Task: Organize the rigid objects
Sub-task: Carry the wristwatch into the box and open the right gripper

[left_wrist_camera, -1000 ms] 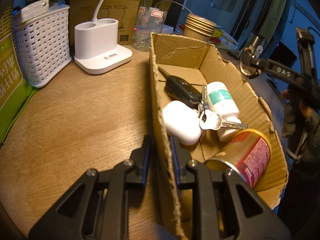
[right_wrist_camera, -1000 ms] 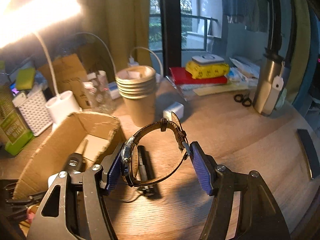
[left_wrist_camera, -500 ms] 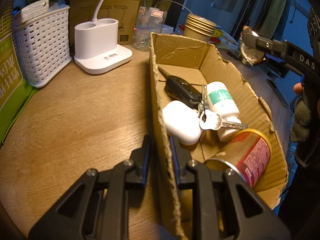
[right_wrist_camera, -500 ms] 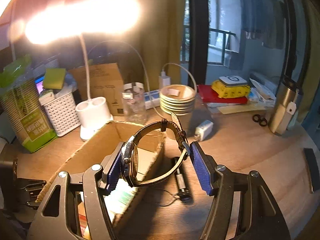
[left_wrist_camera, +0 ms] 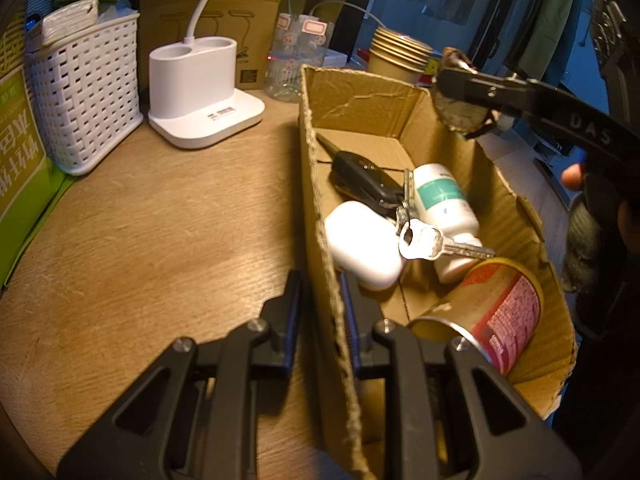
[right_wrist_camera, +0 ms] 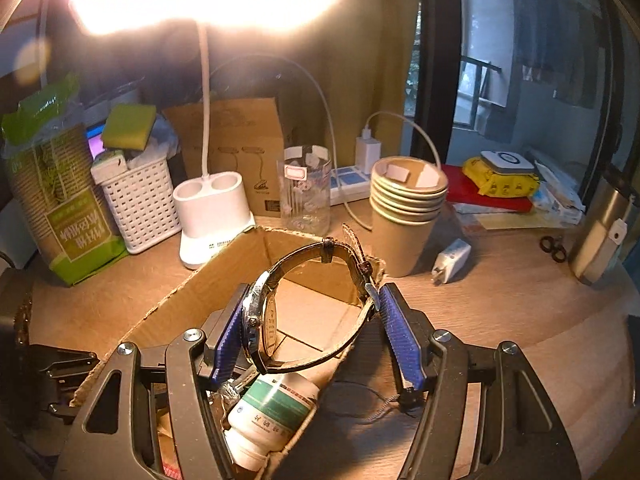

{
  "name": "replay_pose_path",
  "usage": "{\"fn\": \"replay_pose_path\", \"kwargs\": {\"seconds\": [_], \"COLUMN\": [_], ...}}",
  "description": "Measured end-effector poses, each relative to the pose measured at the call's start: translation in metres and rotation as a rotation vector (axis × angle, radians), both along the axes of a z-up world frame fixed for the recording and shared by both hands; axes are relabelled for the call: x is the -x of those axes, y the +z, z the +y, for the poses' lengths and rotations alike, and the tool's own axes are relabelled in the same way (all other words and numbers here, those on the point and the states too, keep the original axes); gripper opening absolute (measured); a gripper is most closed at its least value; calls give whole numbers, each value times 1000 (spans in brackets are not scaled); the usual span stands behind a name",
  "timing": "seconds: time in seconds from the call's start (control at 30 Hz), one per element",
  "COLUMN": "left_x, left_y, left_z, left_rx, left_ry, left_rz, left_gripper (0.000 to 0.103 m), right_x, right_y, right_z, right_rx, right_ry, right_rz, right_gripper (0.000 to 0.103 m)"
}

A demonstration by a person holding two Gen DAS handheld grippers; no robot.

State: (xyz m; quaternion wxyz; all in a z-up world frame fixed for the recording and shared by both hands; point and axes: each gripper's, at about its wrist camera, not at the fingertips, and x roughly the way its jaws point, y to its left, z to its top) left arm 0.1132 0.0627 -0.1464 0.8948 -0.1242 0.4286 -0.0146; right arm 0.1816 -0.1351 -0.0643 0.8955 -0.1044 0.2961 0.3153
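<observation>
My left gripper clamps the cardboard box wall, steadying it; my right gripper grips the wristwatch above its opening.

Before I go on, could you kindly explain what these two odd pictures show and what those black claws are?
There is no robot: a person holds a two-finger gripper in each hand, each with a fisheye camera looking along its fingers. The left view shows the left gripper shut on the wall of a cardboard box on a wooden desk. In the box lie a car key, a white case, a pill bottle, a key and a can. The right view shows the right gripper holding a wristwatch over the box.
</observation>
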Motion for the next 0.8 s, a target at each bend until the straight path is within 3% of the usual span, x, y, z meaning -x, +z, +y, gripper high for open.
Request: {"fn": "replay_pose_path", "kwargs": {"seconds": [0.8], "left_x": [1], "left_y": [0], "left_z": [0], "left_rx": [-1], "left_ry": [0], "left_rz": [0], "left_gripper": [21], "right_x": [-11], "right_y": [-25], "right_z": [19], "right_rx": [96], "right_ry": [14], "right_rz": [28], "right_gripper": [70]}}
